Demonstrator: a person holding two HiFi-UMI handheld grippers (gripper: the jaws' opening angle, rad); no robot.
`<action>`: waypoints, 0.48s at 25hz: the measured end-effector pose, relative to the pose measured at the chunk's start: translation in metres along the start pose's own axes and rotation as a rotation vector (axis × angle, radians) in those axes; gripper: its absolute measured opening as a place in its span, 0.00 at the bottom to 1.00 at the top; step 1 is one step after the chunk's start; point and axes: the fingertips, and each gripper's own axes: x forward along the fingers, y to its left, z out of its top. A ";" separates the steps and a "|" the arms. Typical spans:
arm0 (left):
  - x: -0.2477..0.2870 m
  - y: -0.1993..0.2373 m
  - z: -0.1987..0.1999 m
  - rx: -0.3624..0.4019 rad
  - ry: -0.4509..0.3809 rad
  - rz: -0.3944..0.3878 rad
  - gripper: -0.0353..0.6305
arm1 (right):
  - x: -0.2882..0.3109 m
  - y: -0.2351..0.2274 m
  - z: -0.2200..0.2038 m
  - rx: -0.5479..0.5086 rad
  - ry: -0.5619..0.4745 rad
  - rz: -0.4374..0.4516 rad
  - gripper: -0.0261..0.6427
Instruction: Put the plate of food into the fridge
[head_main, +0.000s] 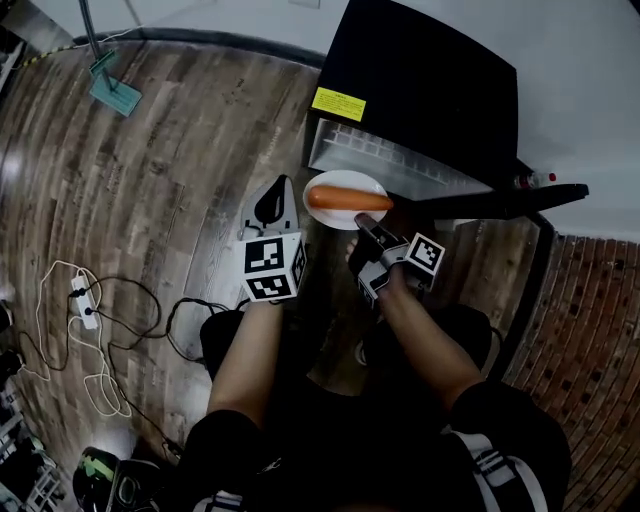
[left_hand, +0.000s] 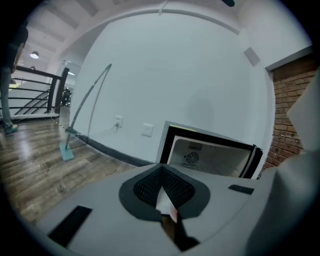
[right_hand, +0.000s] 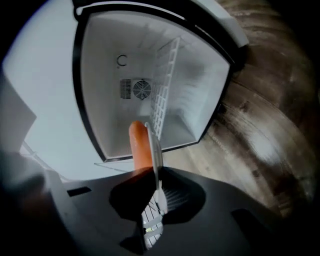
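Wood floor (head_main: 150, 200) is surrounding the open fridge (head_main: 400, 160) as the right tongs (head_main: 365, 228) are pinching the plate (head_main: 335, 180), left tongs (head_main: 272, 205) pressed together; a level push inside is probably coming next.

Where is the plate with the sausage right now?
In the head view's centre, the plate is held at its near rim by the right gripper, before the open fridge, over the floor.

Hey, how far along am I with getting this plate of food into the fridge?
Done: the fridge stands open, and the plate with its sausage is lifted. In hand: the right gripper is clamped on the plate's rim, holding it in front of the opening. Left: set the plate inside, let go and probably shut the door.
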 end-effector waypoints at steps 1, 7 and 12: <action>0.015 0.001 -0.005 0.004 -0.025 -0.021 0.05 | 0.012 -0.019 0.008 0.007 -0.025 0.006 0.09; 0.052 -0.007 -0.044 0.080 -0.065 -0.115 0.05 | 0.059 -0.098 0.073 0.075 -0.217 0.045 0.09; 0.059 -0.015 -0.052 0.099 -0.065 -0.147 0.05 | 0.080 -0.138 0.126 0.113 -0.329 0.037 0.09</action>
